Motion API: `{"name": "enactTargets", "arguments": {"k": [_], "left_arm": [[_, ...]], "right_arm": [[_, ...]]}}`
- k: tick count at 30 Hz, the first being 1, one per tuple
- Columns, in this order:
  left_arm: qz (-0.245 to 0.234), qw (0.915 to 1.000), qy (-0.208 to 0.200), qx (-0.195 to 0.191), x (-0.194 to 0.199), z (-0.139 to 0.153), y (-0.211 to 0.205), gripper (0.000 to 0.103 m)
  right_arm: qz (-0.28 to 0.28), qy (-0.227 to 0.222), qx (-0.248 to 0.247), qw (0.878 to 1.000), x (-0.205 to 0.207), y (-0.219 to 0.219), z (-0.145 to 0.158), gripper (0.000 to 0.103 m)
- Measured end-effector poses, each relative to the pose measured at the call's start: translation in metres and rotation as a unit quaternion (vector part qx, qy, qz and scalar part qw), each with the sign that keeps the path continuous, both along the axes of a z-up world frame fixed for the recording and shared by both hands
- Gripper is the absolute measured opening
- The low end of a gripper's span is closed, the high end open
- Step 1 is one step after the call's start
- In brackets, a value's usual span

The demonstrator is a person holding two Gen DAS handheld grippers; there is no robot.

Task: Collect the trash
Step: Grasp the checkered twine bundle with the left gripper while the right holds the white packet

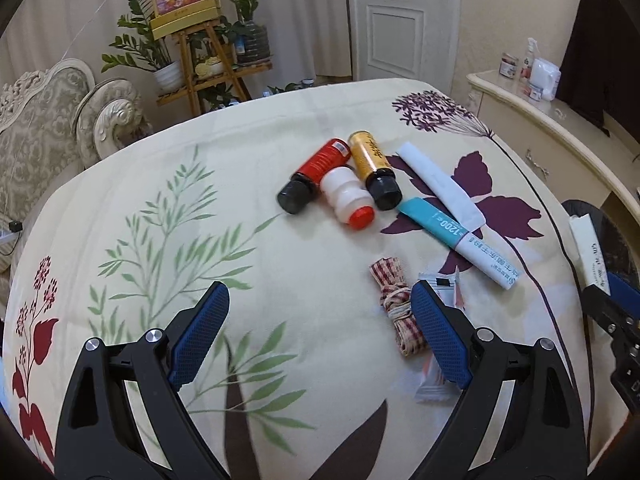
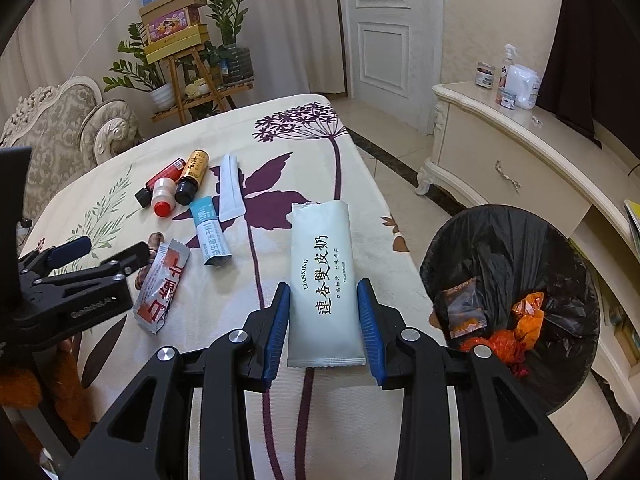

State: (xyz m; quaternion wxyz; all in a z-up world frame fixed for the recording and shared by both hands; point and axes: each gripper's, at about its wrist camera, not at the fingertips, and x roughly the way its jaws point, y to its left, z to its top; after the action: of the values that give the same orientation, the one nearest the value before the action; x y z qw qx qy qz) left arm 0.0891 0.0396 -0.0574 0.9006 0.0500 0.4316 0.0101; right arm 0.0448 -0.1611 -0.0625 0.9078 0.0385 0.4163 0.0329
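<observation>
Floral cotton cloth (image 2: 304, 128) covers the table, printed with green fronds and purple leaves. At left, the left gripper (image 1: 320, 316) hangs with jaws spread wide, nothing between them; its right pad partly hides a crinkly red-and-silver wrapper (image 2: 160, 286) and touches a checked fabric bundle (image 1: 394, 308). Beyond lie three small bottles (image 1: 340, 182), a teal-and-white sachet (image 1: 460, 242) and a flat white packet (image 1: 440, 182). The right gripper (image 2: 324, 312) clamps a smooth pale-green pouch (image 2: 322, 276) by its edges. At right, a round black-lined bin (image 2: 516, 240) holds orange and clear wrappers, its near rim cut off.
</observation>
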Motion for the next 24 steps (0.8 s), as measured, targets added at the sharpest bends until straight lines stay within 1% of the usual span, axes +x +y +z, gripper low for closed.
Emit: {"name": "enactTargets", "arguments": {"k": [7,11,14,17,21,24], "left_arm": [[0.001,1.0000,0.000,0.006,-0.004,0.000,0.003,0.090],[0.009,0.9997,-0.003,0.020,-0.010,0.001,0.012,0.090],[0.010,0.9998,0.000,0.014,-0.010,0.001,0.014,0.090],[0.007,0.9999,-0.007,0.000,-0.008,0.007,0.010,0.090],[-0.003,0.9999,-0.009,0.008,-0.001,0.005,-0.001,0.090],[-0.002,0.9999,0.005,0.011,0.005,-0.001,-0.004,0.090]], "right_arm": [[-0.002,0.000,0.004,1.000,-0.001,-0.004,0.000,0.035],[-0.002,0.000,0.006,1.000,-0.001,-0.006,0.000,0.035],[-0.002,-0.001,0.005,1.000,-0.001,-0.006,0.000,0.035],[-0.003,-0.001,0.005,1.000,-0.001,-0.006,0.000,0.035],[-0.005,-0.001,0.005,1.000,-0.002,-0.006,-0.001,0.035],[-0.007,0.000,0.006,1.000,-0.002,-0.008,-0.002,0.035]]}}
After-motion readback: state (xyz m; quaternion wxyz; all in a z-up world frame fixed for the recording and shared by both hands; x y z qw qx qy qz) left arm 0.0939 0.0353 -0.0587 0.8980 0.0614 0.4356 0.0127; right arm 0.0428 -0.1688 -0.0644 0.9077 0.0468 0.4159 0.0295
